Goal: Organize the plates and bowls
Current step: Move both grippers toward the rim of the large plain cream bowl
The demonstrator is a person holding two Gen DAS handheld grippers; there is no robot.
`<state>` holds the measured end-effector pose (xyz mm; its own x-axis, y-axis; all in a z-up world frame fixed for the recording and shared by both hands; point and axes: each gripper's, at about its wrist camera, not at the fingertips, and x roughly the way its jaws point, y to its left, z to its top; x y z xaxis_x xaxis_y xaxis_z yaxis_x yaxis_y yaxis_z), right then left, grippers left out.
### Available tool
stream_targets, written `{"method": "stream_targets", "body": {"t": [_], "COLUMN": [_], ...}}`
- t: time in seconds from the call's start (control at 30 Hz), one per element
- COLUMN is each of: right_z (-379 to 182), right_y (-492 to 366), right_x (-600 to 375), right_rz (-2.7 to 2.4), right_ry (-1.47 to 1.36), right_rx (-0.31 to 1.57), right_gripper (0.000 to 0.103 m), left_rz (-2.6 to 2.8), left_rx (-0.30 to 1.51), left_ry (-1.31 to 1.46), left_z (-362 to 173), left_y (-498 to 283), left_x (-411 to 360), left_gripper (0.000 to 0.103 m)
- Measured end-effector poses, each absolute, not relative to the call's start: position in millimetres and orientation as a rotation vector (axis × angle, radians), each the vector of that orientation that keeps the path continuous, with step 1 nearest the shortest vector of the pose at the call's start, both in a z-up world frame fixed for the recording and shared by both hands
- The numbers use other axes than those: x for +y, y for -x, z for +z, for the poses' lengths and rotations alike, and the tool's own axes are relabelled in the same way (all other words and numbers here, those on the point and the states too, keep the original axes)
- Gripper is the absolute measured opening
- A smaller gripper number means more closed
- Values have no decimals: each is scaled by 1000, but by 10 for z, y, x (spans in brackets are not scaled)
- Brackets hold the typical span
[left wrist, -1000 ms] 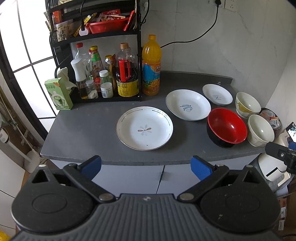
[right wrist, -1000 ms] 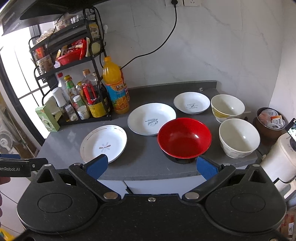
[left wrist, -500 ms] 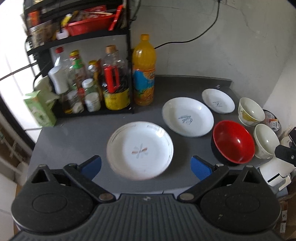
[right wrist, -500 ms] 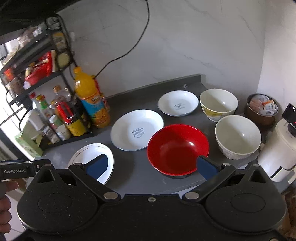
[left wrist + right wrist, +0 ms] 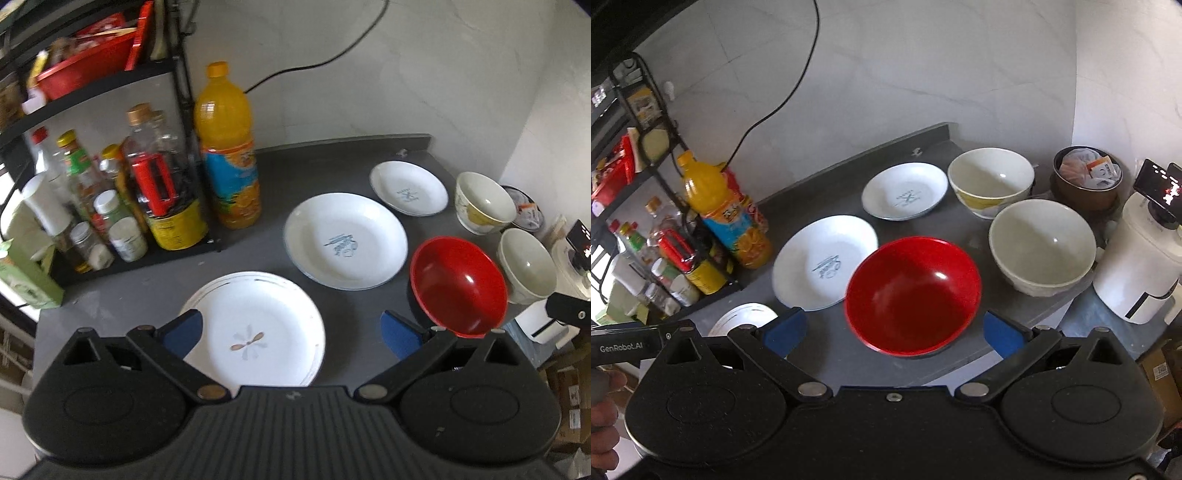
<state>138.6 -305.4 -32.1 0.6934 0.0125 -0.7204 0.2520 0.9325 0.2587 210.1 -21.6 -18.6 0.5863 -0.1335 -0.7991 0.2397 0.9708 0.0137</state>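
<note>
On the grey counter (image 5: 280, 177) lie a white plate with a flower mark (image 5: 255, 328), a larger white plate with blue script (image 5: 345, 240) and a small white plate (image 5: 408, 192). A red bowl (image 5: 458, 286) and two cream bowls (image 5: 484, 201) (image 5: 526, 264) stand at the right. My left gripper (image 5: 291, 334) is open and empty above the flower plate. My right gripper (image 5: 894, 328) is open and empty, just above the near rim of the red bowl (image 5: 912, 291); the cream bowls (image 5: 991, 181) (image 5: 1041, 245) are beyond it.
A black rack (image 5: 173, 92) with bottles and jars stands at the left, an orange juice bottle (image 5: 227, 147) beside it. A green carton (image 5: 26, 280) sits at the far left. A white appliance (image 5: 1141, 269) and a brown container (image 5: 1086, 177) stand off the counter's right end.
Both grippers have moved forward and down toward the counter. The left one is now over the flower plate, the right one over the red bowl. Both stay open.
</note>
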Motion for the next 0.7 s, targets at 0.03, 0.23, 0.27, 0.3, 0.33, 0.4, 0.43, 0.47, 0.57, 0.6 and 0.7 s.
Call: {"method": "stream_targets", "body": {"t": [0.03, 0.23, 0.27, 0.3, 0.33, 0.4, 0.43, 0.47, 0.57, 0.6, 0.7], "right_z": [-330, -423, -429, -435, -442, -469, -487, -504, -565, -592, -661], "right_y": [-1405, -1559, -1576, -1586, -1603, -1652, -1675, -1694, -1746, -1770, -1813], "right_x": [-3099, -3483, -3564, -3642, -3732, -3882, -3953, -4025, -4198, -4260, -4428], "right_rz": [-138, -145, -148, -147, -144, -146, -145, -141, -129, -128, -124], "right_ry": [-353, -347, -341, -338, -338, -330, -328, -332, -326, -324, -337], "right_rx": [798, 833, 837, 839, 841, 845, 848, 848, 850, 853, 865], "right_gripper": [103, 94, 94, 93, 93, 91, 90, 90, 90, 90, 90], "left_rz": [-223, -252, -250, -248, -247, -245, -246, -250, -259, -256, -262], "left_rx": [924, 924, 926, 926, 922, 916, 917, 918, 935, 943, 965], "left_ry": [-128, -148, -156, -157, -152, -148, -147, -142, -125, -120, -120], "left_z": [-200, -233, -244, -251, -253, -254, -251, -250, -274, -290, -339], "left_y": [-2124, -2235, -2262, -2288, -2308, -2331, -2342, -2351, -2399, -2416, -2457], "left_x": [-267, -617, -693, -775, -857, -1021, -1106, -1194, -1446, -1518, -1730], "left_gripper": [101, 101, 100, 99, 99, 98, 97, 96, 92, 91, 87]}}
